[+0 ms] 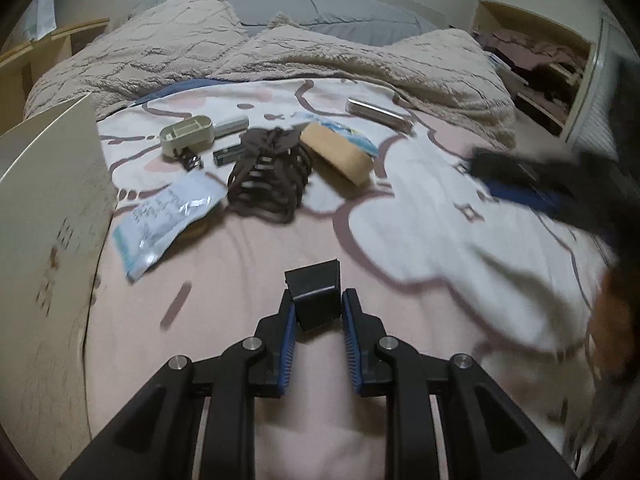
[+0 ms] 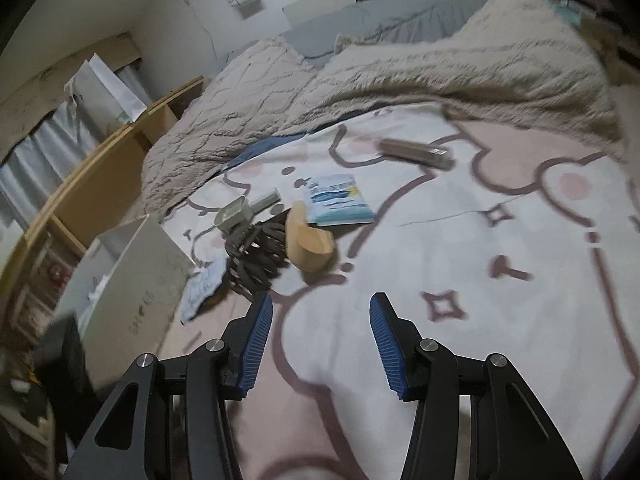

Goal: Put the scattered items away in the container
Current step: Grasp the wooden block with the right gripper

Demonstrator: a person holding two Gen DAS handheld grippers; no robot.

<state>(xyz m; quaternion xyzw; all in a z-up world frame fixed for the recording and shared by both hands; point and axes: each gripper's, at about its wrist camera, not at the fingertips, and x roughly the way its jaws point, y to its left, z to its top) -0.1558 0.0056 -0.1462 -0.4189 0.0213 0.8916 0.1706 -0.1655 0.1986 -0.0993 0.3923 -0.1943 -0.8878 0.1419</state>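
The left gripper (image 1: 318,312) clamps a small black block (image 1: 315,294) above the pink sheet (image 1: 248,264), angled down. The box (image 1: 52,208) stands just left. Beyond lie a packet (image 1: 164,216), brown cord (image 1: 268,178), tan case (image 1: 336,152). The right gripper (image 2: 321,322) hangs open and empty, tilted down over the sheet

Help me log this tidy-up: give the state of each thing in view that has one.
left claw: shut on a small black block, above the bedsheet
right claw: open, nothing between the pads
cardboard box: open-topped, on the bed
brown cord: bundled, lying loose
tan case: closed, lying loose
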